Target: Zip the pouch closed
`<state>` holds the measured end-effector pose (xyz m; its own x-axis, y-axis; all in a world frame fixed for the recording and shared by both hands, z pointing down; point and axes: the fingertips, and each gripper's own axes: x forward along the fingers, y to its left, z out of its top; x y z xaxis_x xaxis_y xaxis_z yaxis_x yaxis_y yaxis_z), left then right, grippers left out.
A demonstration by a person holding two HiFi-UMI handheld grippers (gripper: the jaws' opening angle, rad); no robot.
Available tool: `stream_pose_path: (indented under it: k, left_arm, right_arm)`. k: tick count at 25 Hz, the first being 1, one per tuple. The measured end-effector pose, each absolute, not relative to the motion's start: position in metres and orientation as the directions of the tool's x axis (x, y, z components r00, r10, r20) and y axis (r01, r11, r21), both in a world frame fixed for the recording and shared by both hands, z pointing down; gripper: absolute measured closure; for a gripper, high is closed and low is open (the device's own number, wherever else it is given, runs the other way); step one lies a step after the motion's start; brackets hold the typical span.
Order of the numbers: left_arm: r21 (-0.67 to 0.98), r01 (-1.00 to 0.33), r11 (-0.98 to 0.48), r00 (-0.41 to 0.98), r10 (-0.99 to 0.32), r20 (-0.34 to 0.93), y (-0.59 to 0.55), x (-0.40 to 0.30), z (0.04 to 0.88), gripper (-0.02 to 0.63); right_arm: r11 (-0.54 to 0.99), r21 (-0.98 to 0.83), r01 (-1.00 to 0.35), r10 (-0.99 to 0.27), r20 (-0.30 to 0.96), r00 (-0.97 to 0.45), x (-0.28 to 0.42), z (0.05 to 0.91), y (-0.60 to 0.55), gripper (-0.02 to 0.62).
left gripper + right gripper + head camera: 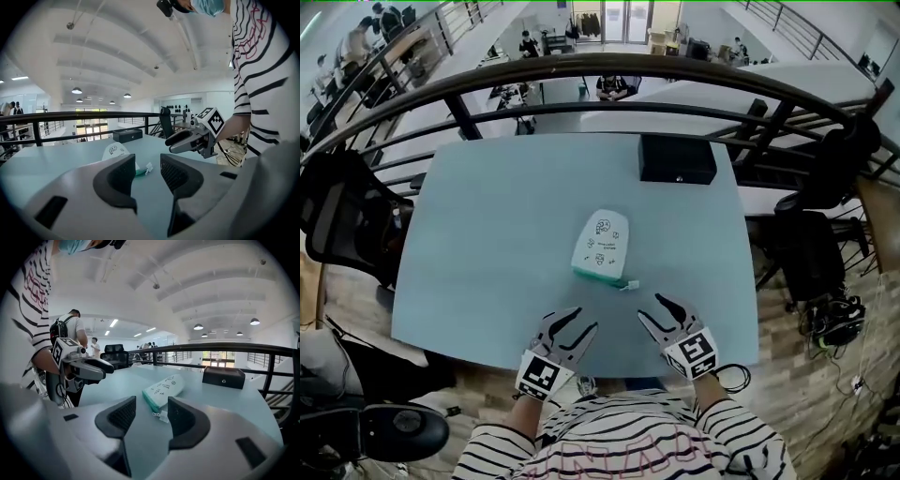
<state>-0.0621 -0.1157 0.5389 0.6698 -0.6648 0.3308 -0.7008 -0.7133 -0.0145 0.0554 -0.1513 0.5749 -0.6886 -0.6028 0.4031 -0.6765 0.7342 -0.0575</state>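
A white pouch (602, 244) printed with small doodles lies flat near the middle of the pale blue table (487, 244). Its green zip edge (596, 274) faces me, and a small white pull tab (629, 284) sticks out at that edge's right end. Both grippers hover near the table's front edge, short of the pouch. My left gripper (582, 322) is open and holds nothing. My right gripper (653, 308) is open too, just below the tab. The left gripper view shows the pouch (115, 150) beyond the open jaws. In the right gripper view, pouch (164, 388) and tab (162, 416) lie just ahead.
A black box (677, 158) sits at the table's far right edge. A dark curved railing (609, 70) runs behind the table. Black office chairs stand at the left (342, 220) and right (811, 244). Cables (834, 323) lie on the wooden floor at the right.
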Motion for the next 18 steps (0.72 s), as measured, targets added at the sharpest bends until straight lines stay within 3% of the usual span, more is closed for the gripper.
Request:
stream_pose_path:
  k: [18]
  left_arm:
    - [0.02,-0.756,-0.655,0.598,-0.677,0.429,-0.166,-0.051,0.599,0.462]
  right_arm:
    - [0.879,-0.038,-0.476,-0.37,0.576,-0.729,0.043,0.658,-0.216,0.399]
